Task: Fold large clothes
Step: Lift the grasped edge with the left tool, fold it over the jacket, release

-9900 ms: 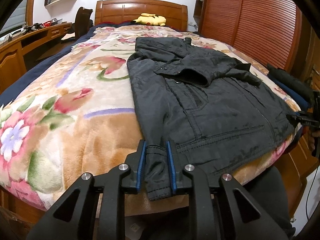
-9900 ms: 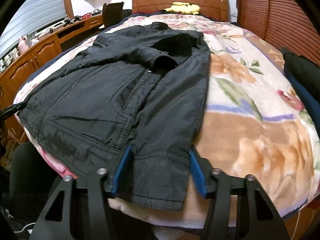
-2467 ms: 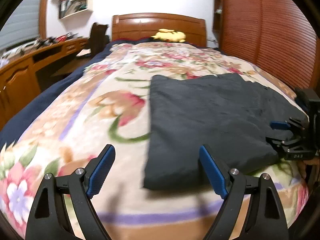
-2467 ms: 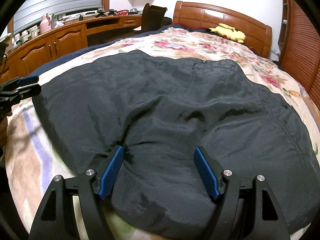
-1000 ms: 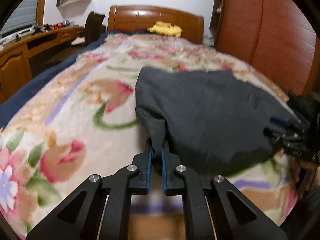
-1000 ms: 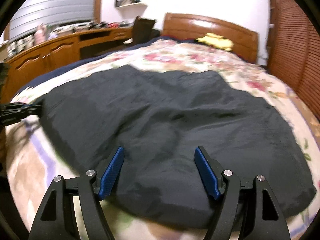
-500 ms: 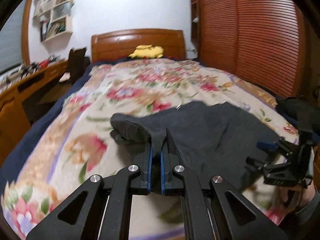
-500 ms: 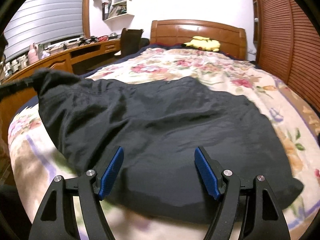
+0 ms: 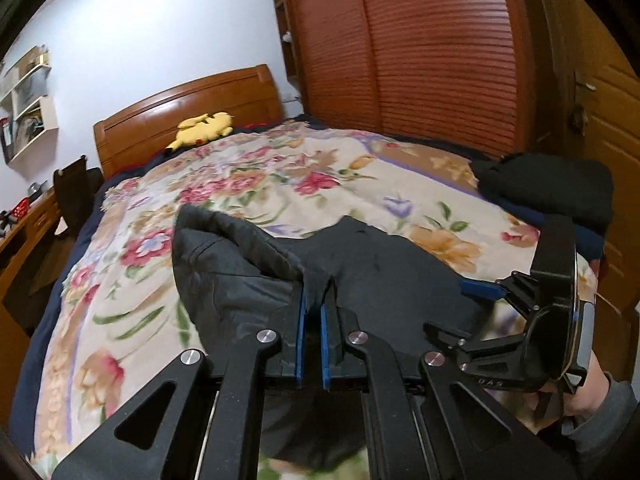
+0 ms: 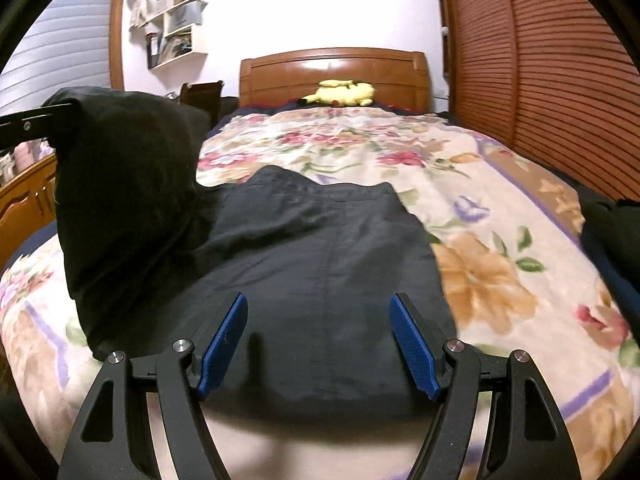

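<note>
A dark folded jacket (image 9: pixel 384 272) lies on the flowered bedspread (image 9: pixel 248 184). My left gripper (image 9: pixel 313 300) is shut on the jacket's left edge and holds that side lifted above the bed. In the right wrist view the lifted part hangs at the left (image 10: pixel 120 184) from the left gripper's arm (image 10: pixel 28 122), and the rest lies flat (image 10: pixel 320 248). My right gripper (image 10: pixel 318 340) is open and empty, just above the jacket's near edge. It also shows at the right of the left wrist view (image 9: pixel 520 320).
A yellow plush toy (image 10: pixel 340 92) lies by the wooden headboard (image 10: pixel 332 68). Dark folded clothes (image 9: pixel 548 188) sit at the bed's right edge. A slatted wooden wardrobe (image 9: pixel 420 48) stands right, a desk and chair (image 9: pixel 76 196) left.
My left gripper closed on the jacket's left edge and has lifted it higher and toward the right. The right gripper stays open near the front edge.
</note>
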`<state>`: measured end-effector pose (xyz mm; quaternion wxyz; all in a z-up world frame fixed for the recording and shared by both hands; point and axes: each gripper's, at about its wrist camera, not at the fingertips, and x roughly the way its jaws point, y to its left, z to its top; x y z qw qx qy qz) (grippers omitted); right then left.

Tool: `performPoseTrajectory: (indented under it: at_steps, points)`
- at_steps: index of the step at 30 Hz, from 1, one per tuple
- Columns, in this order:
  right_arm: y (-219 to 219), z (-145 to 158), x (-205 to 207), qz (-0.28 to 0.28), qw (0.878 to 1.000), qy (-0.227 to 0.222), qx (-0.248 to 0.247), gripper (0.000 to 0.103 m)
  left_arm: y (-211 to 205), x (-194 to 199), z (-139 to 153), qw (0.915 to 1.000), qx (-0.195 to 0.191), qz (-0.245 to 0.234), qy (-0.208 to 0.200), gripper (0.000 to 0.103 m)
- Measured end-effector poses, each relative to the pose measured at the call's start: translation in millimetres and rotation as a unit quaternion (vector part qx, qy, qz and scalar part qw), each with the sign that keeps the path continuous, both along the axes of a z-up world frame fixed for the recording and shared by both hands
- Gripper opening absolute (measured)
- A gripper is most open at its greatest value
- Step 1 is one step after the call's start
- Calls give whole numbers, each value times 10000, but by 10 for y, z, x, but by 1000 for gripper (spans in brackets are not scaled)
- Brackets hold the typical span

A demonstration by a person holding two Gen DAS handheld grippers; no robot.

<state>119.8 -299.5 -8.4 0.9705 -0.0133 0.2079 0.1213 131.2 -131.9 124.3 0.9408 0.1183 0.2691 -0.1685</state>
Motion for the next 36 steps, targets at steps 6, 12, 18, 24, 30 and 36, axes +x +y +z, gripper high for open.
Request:
performPoseTrajectory:
  at_steps: [6, 12, 18, 24, 30, 36]
  points:
    - [23, 6, -2, 45, 10000, 53, 49, 75, -33, 28, -307, 9994, -194, -152, 228, 6]
    - [33, 18, -6, 190, 9998, -19, -43, 75, 48, -65, -366, 9987, -472, -119, 169, 8]
    - [67, 5, 33, 228, 9997, -17, -1, 75, 292, -271, -166, 9953, -948, -188, -85, 47]
    - [63, 38, 1, 253, 9996, -88, 96, 75, 771, -557, -192, 9903, -1314, 141, -427, 83]
    - [105, 155, -155, 248, 9989, -361, 182, 75, 1276, -520, -562, 9884, -1328, 715, -168, 83]
    - [260, 281, -301, 337, 9978, -545, 160, 75, 1579, -482, -751, 9873, -1123, 1121, -85, 83]
